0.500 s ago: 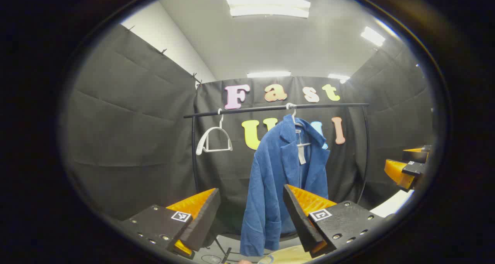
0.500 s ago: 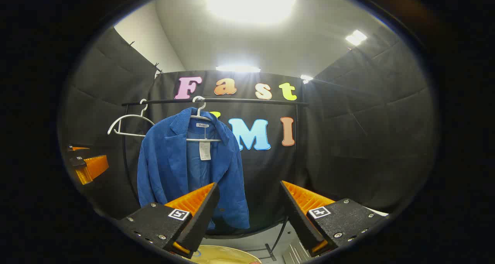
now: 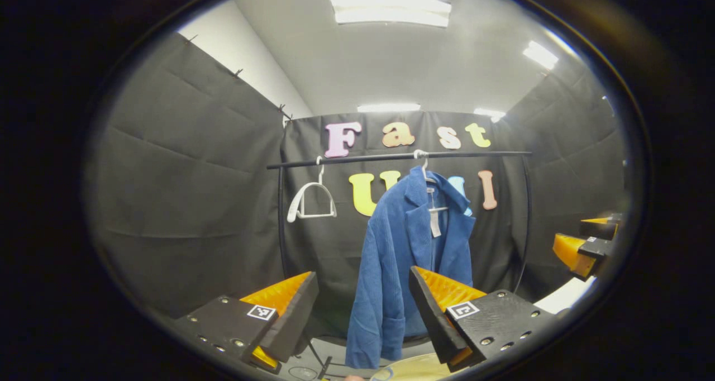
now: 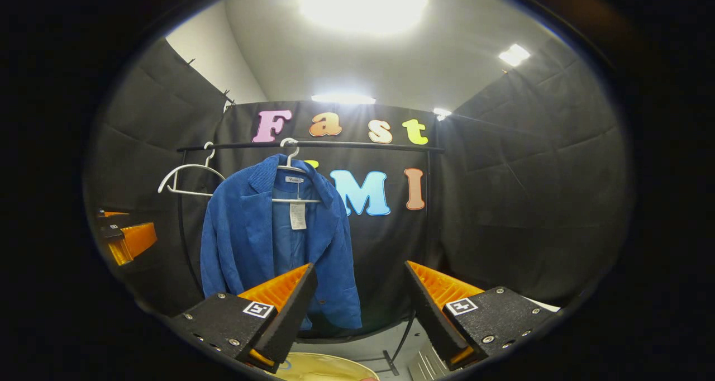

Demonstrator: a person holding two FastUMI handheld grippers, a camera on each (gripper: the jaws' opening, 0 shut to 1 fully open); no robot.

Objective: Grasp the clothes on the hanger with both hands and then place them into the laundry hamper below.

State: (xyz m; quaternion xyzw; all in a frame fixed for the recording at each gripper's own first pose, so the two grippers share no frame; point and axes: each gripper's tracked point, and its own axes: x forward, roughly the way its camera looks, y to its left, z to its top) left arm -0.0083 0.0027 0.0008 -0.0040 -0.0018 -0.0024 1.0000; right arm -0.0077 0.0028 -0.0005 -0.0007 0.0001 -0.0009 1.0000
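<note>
A blue corduroy jacket (image 3: 399, 258) (image 4: 262, 230) hangs on a white hanger (image 4: 290, 163) from a black rail (image 3: 391, 157) (image 4: 313, 144). Below it, the pale rim of the laundry hamper (image 3: 413, 367) (image 4: 318, 367) shows at the bottom edge of each view. My left gripper (image 3: 363, 308) is open, short of the jacket, with the jacket's lower part seen between its fingers. My right gripper (image 4: 360, 308) is open too, a little right of the jacket and away from it. The right gripper (image 3: 584, 247) shows at the far right of the left gripper view; the left gripper (image 4: 125, 236) shows at the far left of the right gripper view.
An empty white hanger (image 3: 310, 202) (image 4: 187, 182) hangs on the rail left of the jacket. The rack's curved black side posts (image 3: 279, 224) (image 4: 427, 202) frame it. Black cloth walls close in on all sides. The rack's foot (image 4: 391, 358) rests on the grey floor.
Both views have shifted very slightly; the jacket and hangers sit a touch differently in frame. Both grippers stay open.
</note>
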